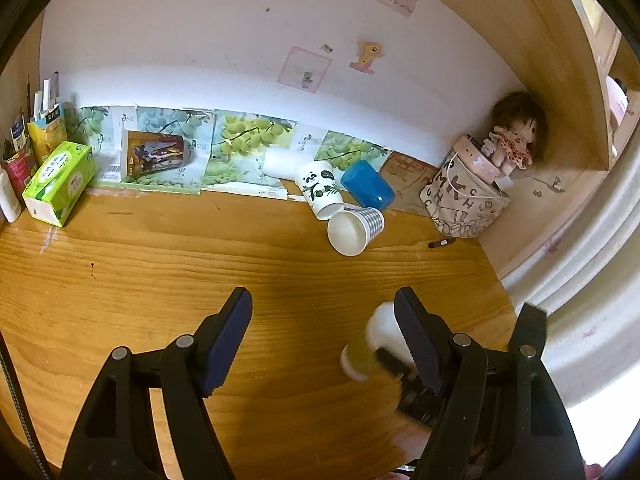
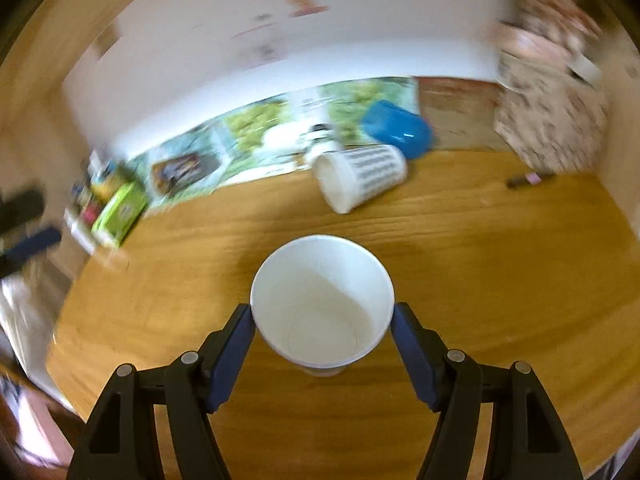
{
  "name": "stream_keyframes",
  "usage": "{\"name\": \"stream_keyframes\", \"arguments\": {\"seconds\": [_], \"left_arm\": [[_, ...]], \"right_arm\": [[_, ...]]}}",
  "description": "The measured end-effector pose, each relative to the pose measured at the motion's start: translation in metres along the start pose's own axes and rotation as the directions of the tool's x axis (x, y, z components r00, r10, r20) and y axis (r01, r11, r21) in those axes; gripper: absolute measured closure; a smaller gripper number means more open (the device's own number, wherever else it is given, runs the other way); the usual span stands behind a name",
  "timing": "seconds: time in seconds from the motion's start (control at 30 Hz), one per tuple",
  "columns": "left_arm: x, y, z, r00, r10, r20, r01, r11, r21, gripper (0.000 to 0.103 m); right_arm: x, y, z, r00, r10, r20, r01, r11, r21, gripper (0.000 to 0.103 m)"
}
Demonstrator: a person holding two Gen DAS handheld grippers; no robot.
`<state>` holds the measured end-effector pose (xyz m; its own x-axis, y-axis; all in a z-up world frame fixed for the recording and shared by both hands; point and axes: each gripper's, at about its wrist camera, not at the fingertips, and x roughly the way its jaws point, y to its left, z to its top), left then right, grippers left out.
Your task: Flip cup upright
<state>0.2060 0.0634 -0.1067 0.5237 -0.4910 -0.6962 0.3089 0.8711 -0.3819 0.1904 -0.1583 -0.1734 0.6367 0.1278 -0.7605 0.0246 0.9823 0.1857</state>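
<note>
White cup (image 2: 322, 307) is gripped at the rim by the right tool (image 2: 322, 320), mouth up, low over the table (image 2: 500, 272). Should be lowered level, released only once seated. Left tool (image 1: 323, 332) is wide, idle. Checked cup (image 2: 360, 176) lies tipped beyond.

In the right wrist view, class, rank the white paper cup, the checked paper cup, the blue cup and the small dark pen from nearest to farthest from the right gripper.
1. White paper cup: between the right gripper fingers.
2. Checked paper cup: on its side, mid-table, ahead.
3. Blue cup and small dark pen: too close to call; the cup lies by the back wall, the pen far right.
</note>
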Motion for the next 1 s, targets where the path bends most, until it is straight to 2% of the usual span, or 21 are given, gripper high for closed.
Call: {"name": "stream_keyframes", "arguments": {"seconds": [0.2, 0.33, 0.53, 0.6, 0.73, 0.83, 1.0], "left_arm": [[0.001, -0.003, -0.001, 1.000, -0.013, -0.010, 0.013, 1.000, 0.009, 0.026], [0.001, -0.005, -0.003, 1.000, -0.020, -0.017, 0.021, 1.000, 0.020, 0.026], [0.000, -0.010, -0.006, 1.000, -0.019, -0.023, 0.020, 0.999, 0.033, 0.026], [-0.001, -0.011, -0.008, 0.999, -0.018, -0.028, 0.019, 0.999, 0.038, 0.026], [-0.003, -0.016, -0.012, 0.999, -0.006, -0.037, 0.007, 0.999, 0.044, 0.026], [-0.005, -0.018, -0.018, 0.999, 0.002, -0.041, 0.000, 0.999, 0.034, 0.020], [-0.012, -0.022, -0.032, 0.998, 0.028, -0.062, -0.028, 1.000, 0.009, 0.019]], "right_arm": [[0.008, 0.033, -0.015, 0.996, 0.043, -0.074, -0.055, 0.984, -0.169, 0.034], [0.009, 0.041, -0.022, 0.991, 0.070, -0.110, -0.090, 0.979, -0.185, 0.034], [-0.003, 0.038, -0.026, 0.992, 0.083, -0.099, -0.100, 0.980, -0.170, 0.032], [-0.007, 0.035, -0.024, 0.992, 0.083, -0.093, -0.097, 0.982, -0.160, 0.026], [-0.017, 0.033, -0.025, 0.994, 0.070, -0.083, -0.081, 0.987, -0.142, 0.022], [-0.028, 0.031, -0.027, 0.997, 0.042, -0.066, -0.051, 0.988, -0.144, 0.022], [-0.051, 0.026, -0.031, 0.999, -0.019, -0.041, 0.013, 0.990, -0.141, 0.021]]}}
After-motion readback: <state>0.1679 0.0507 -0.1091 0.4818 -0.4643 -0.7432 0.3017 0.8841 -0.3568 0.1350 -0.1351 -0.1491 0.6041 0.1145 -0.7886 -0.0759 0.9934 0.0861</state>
